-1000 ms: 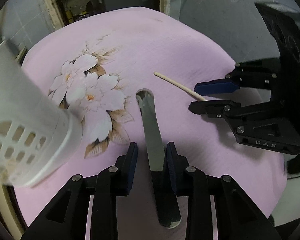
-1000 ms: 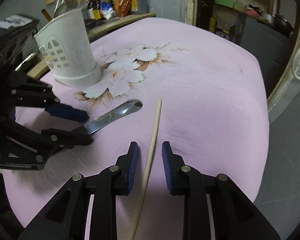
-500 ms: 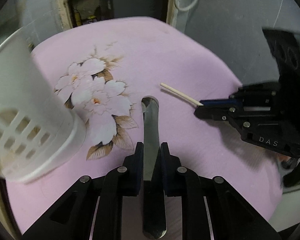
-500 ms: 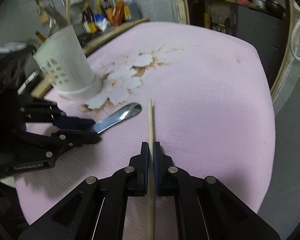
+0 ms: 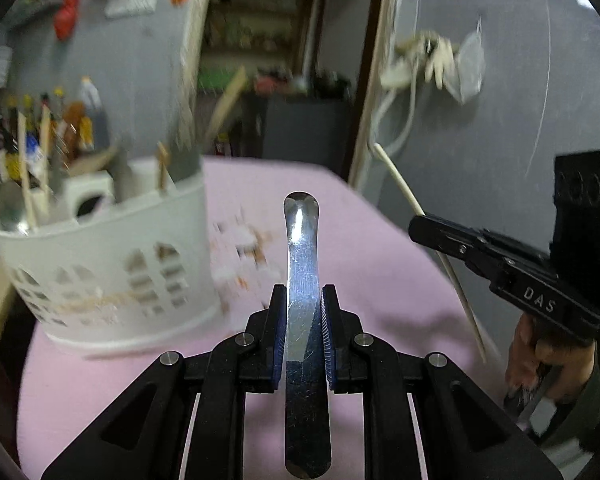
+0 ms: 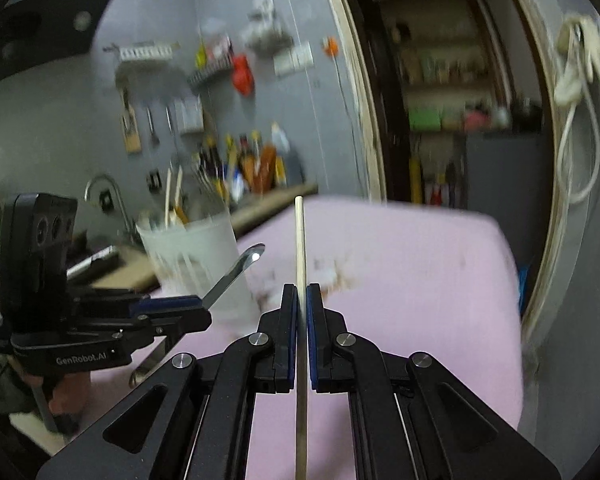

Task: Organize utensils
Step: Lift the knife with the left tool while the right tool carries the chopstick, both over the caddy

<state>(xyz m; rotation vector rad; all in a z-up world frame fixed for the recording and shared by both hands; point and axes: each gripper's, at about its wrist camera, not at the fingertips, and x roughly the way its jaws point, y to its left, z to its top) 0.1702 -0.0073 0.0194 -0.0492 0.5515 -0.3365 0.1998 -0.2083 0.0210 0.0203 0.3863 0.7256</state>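
My left gripper (image 5: 303,300) is shut on a flat metal utensil handle (image 5: 302,264), lifted off the pink tablecloth (image 5: 364,256) and tilted up; it also shows in the right wrist view (image 6: 236,270). My right gripper (image 6: 301,300) is shut on a pale wooden chopstick (image 6: 299,240), also raised, which shows in the left wrist view (image 5: 408,196) too. A white slotted utensil holder (image 5: 112,264) with several utensils in it stands left of the left gripper, and it appears in the right wrist view (image 6: 196,256) as well.
The pink flowered cloth covers a round table (image 6: 420,280). A counter with bottles (image 6: 256,168) lies behind the holder. A doorway (image 5: 280,92) and a grey wall with hanging cables (image 5: 428,60) stand beyond the table's far edge.
Both grippers closed on their items, the left on the metal utensil and the right on the chopstick, then lifted them off the cloth and tilted upward. The views now face the room.
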